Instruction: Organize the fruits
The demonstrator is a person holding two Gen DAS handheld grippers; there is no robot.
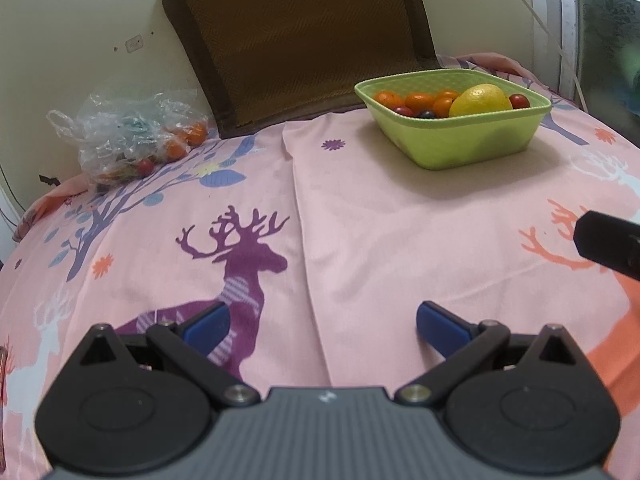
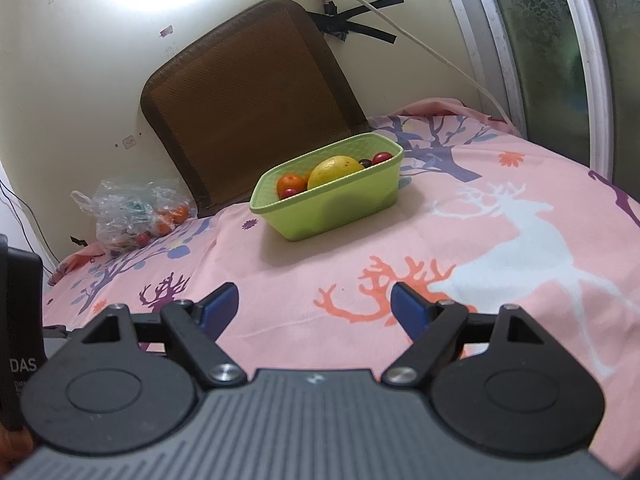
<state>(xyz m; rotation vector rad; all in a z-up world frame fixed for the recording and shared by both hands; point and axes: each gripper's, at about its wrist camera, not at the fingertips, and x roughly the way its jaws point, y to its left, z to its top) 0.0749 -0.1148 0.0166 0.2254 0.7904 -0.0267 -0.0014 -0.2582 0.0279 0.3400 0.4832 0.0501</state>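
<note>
Pink bedding printed with deer and trees (image 1: pixel 360 208) covers the bed, which meets a cream wall (image 1: pixel 80 20) at its far edge. A brown woven cushion (image 1: pixel 296 36) leans upright against that wall.

Landmark: the green basket (image 1: pixel 460 140). It stands on the bedding, just in front of the cushion's lower right corner. Contents: one large yellow fruit (image 1: pixel 482 100), several small orange fruits (image 1: pixel 418 101) and several small red fruits (image 1: pixel 519 100), all below or near the rim.

A clear plastic bag (image 1: pixel 128 136) lies well to the left of the basket, at the foot of the wall. It holds more small orange and red fruits; the rest of its contents cannot be identified.

Left gripper (image 1: pixel 323 322): jaws spread wide, nothing between the blue fingers (image 1: pixel 210 324), positioned over the purple deer print, well short of the basket.

Right gripper (image 2: pixel 314 306): jaws likewise spread, holding nothing, positioned over the orange antler print, well short of the basket.
</note>
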